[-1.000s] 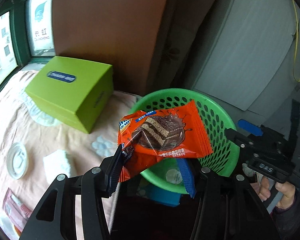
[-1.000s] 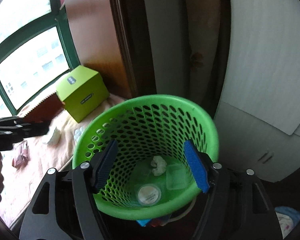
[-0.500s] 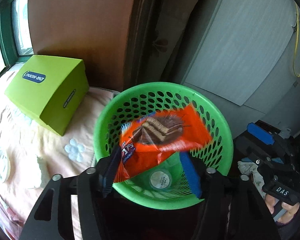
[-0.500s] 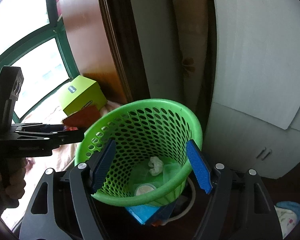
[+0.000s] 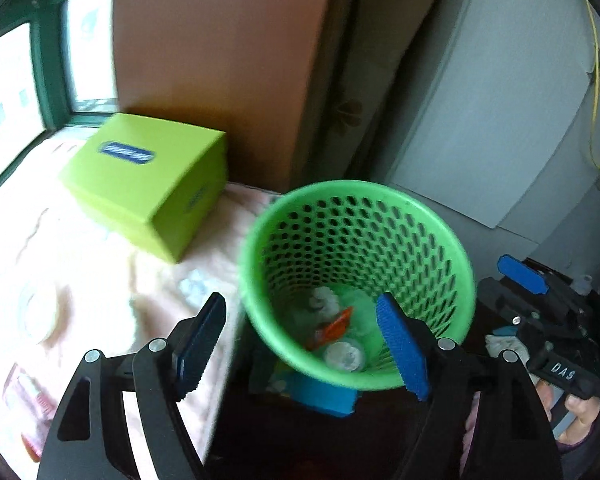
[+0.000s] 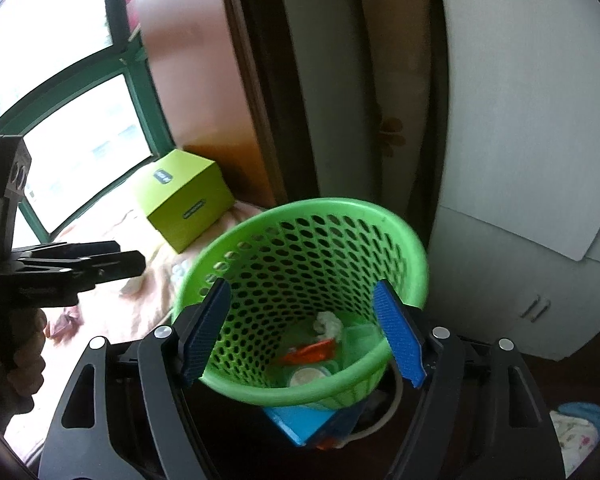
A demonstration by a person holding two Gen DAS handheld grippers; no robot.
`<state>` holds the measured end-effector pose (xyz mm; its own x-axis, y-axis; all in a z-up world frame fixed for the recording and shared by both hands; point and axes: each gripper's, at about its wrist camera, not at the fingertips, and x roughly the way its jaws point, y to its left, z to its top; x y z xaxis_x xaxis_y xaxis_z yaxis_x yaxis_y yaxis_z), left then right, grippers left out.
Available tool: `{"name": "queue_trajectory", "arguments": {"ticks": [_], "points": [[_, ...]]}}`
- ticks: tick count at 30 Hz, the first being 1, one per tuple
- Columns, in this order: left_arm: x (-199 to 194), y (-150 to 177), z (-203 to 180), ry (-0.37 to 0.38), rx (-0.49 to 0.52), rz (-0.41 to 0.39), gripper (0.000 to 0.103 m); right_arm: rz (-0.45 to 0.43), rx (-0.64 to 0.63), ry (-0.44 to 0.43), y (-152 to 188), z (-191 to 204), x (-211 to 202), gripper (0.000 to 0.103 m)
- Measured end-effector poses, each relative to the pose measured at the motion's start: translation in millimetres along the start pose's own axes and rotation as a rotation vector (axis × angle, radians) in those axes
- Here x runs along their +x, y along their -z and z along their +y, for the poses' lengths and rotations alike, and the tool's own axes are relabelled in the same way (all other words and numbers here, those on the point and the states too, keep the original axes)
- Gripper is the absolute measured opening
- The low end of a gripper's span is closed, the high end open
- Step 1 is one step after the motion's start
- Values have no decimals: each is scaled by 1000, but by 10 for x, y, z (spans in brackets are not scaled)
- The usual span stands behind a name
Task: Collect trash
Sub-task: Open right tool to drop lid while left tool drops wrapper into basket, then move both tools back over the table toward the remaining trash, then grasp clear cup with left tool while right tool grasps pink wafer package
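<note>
Orange snack wrapper [image 5: 334, 327] gone from my left gripper [image 5: 300, 340], now lying at bottom of green basket [image 5: 452, 248] beside white crumpled wad [image 5: 324, 299] and round lid [image 5: 346, 354]. Left jaws have just been opening, now spread wide, nothing between pads. My right gripper [image 6: 300, 336] jaws have just been opening slightly too; spread either side of basket rim, whether pads touch it I cannot tell. Green box [image 5: 148, 184] sits on pink cloth [image 5: 80, 280] by window.
</note>
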<state>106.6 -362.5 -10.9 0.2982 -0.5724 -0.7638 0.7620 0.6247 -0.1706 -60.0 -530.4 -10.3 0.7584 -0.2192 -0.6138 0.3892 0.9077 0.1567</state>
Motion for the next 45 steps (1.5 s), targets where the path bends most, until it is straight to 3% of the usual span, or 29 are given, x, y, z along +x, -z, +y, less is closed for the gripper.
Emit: {"name": "queue_trajectory", "arguments": {"ticks": [11,21,28,37,45], "points": [[-616,462,806,-156,-142,-50,76,15,-72,-90,-15,608,78,78],[-1181,972,1762,-318,-296,-87,76,43,-156,-181,0,1282,198,78],[-1365,1340,2401,-424,-403,-69,76,60,-212,-235,14,1724,287,79],[-1187,1675,2856,-436,-488,-7,76,96,-260,-284,63,2176,451,79],[-999,1729,3067,-410,-523,14,74,135,-276,-316,117,2394,588,80]]}}
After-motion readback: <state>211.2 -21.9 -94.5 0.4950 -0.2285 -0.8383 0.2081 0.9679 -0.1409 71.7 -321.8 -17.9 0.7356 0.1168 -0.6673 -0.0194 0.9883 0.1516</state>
